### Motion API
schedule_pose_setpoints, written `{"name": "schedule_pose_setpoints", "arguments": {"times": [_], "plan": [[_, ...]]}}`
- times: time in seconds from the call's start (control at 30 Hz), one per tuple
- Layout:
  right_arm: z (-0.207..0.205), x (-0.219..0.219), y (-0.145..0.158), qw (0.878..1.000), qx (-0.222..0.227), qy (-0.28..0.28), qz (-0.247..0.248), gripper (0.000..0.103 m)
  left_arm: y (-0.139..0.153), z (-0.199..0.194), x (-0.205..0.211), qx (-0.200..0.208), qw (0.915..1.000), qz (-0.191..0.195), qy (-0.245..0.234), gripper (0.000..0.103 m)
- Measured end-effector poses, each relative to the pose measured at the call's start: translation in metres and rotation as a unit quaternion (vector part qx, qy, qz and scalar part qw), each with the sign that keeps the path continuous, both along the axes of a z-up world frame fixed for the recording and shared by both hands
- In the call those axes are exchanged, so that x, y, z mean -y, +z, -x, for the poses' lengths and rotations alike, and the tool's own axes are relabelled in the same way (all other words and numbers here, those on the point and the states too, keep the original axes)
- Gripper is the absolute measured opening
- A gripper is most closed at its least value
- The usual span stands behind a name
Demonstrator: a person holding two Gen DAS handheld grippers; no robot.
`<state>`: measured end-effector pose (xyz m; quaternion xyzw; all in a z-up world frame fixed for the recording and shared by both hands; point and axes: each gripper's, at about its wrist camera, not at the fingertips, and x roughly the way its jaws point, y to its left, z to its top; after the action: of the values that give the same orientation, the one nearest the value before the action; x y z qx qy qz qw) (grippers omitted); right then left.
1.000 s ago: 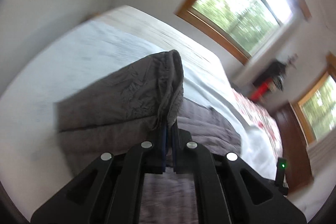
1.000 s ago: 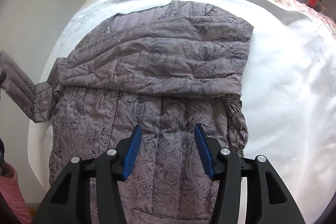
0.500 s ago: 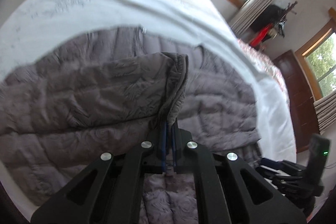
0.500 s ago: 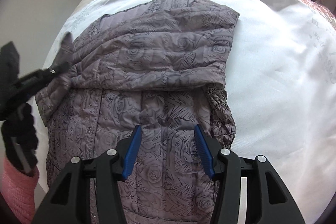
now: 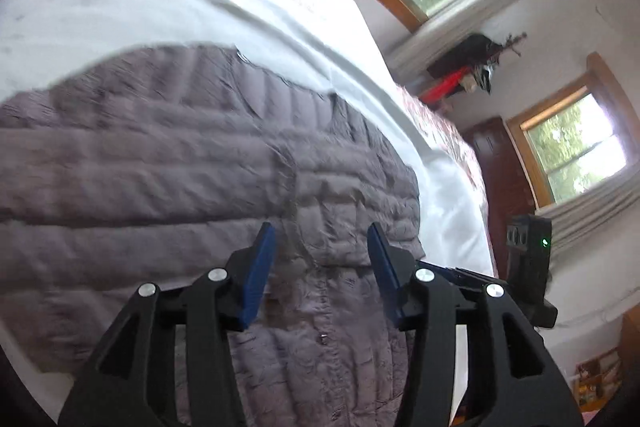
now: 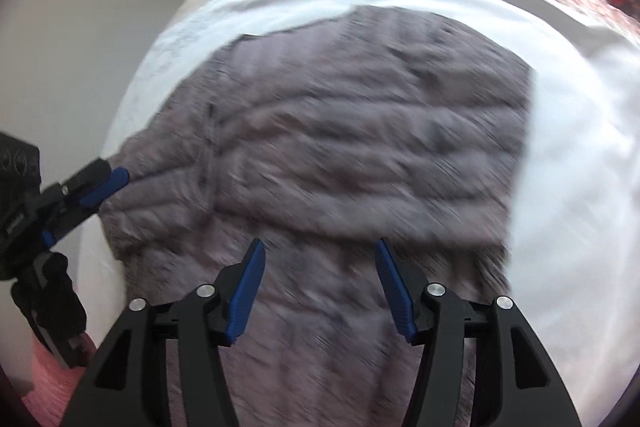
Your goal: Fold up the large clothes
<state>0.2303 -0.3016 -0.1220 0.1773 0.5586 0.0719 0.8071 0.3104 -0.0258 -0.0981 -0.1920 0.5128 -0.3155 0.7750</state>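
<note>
Letting go of the folded sleeve on the grey puffy jacket.
Left gripper opening, nothing held; right gripper opening wider, empty, low in frame. Best to pat flat on the bed.

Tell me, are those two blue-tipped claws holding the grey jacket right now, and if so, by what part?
Neither holds it. The left gripper is opening, its jaws apart above the quilted jacket; the right gripper is opening too, hovering over it.

text: none legible | labels: none | numbers: none
</note>
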Motion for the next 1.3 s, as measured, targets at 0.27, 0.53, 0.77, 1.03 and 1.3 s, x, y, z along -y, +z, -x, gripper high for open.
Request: {"name": "schedule_pose_setpoints", "arguments": {"times": [0.27,0.53,0.77,1.03,1.3], "plan": [[-0.073,-0.06,-0.011,0.996,-0.011,0.076,-0.048,0.058,-0.035,-0.016,-0.067,-0.005,0.9872,-0.13,0.093,0.041],[-0.11,-0.097,-0.039,0.992,-0.041,0.107,-0.047,0.057,-0.058,-0.016,-0.069,-0.008,0.9864,-0.137,0.09,0.04],[-0.111,-0.111,-0.029,0.988,-0.026,0.141,-0.053,0.008,-0.053,-0.015,-0.065,-0.014,0.9859,-0.142,0.088,0.04],[-0.081,-0.016,0.016,0.998,0.032,0.05,-0.033,0.006,0.006,-0.004,-0.065,0.056,0.9918,-0.085,0.078,0.038],[-0.039,0.093,0.031,0.998,0.033,-0.061,-0.005,0.006,-0.009,-0.026,-0.042,0.038,0.9904,-0.109,0.075,0.038]]}}
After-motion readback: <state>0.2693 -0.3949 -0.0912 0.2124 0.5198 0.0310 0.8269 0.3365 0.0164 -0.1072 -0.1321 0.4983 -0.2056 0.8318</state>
